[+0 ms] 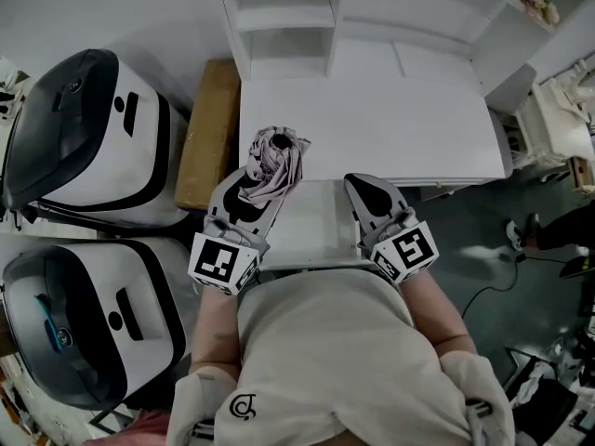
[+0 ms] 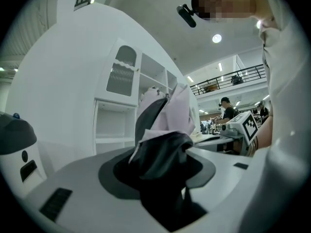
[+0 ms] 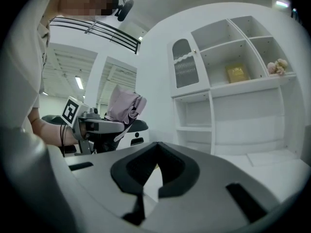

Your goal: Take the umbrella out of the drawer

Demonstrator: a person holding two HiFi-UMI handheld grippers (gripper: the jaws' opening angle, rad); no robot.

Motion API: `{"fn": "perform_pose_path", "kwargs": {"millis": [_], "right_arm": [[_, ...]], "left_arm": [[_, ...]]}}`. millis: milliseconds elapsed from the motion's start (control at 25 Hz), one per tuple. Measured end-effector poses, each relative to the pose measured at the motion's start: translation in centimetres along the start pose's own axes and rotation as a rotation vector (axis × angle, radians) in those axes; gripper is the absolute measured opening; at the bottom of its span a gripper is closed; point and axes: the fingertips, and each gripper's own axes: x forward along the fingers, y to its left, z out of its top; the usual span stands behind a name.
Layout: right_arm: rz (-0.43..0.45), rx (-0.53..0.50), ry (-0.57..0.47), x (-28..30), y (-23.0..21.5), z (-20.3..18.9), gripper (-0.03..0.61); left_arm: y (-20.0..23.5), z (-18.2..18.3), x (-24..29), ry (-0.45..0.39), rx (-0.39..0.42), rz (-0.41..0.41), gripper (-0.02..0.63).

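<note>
The left gripper [image 1: 253, 191] clamps the folded umbrella [image 1: 275, 160], its length running toward 1 o'clock, clear of the drawer [image 1: 321, 240], with the shut, empty right gripper [image 1: 374, 198] at 3 o'clock.

White shelf [image 3: 252, 85] — perhaps a book [image 3: 237, 73]

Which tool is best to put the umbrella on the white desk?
Left: the left tool grips the folded pinkish fabric umbrella near the white desk; the right tool is empty.
</note>
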Motion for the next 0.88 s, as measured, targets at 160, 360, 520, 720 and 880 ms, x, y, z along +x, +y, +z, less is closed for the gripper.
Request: {"fn": "perform_pose_path", "kwargs": {"millis": [160, 360, 520, 720, 880], "right_arm": [[0.007, -0.014, 0.005, -0.9, 0.7, -0.2, 0.003], [0.009, 0.001, 0.000, -1.6, 0.9, -0.2, 0.003], [-0.002, -0.013, -0.016, -1.8, 0.9, 0.3, 0.003], [-0.007, 0.010, -0.021, -2.2, 1.0, 0.4, 0.005], [-0.010, -0.003, -0.021, -2.4, 0.9, 0.4, 0.004]], "left_arm": [[-0.8, 0.0, -0.3, -0.002, 0.006, -0.002, 0.216], [-1.4, 0.2, -0.7, -0.007, -0.002, 0.007, 0.216], [-1.6, 0.0, -0.9, -0.010, -0.008, 0.002, 0.216], [-2.0, -0.3, -1.1, -0.002, -0.007, 0.010, 0.216], [-2.3, -0.3, -1.1, -0.001, -0.007, 0.008, 0.216]]}}
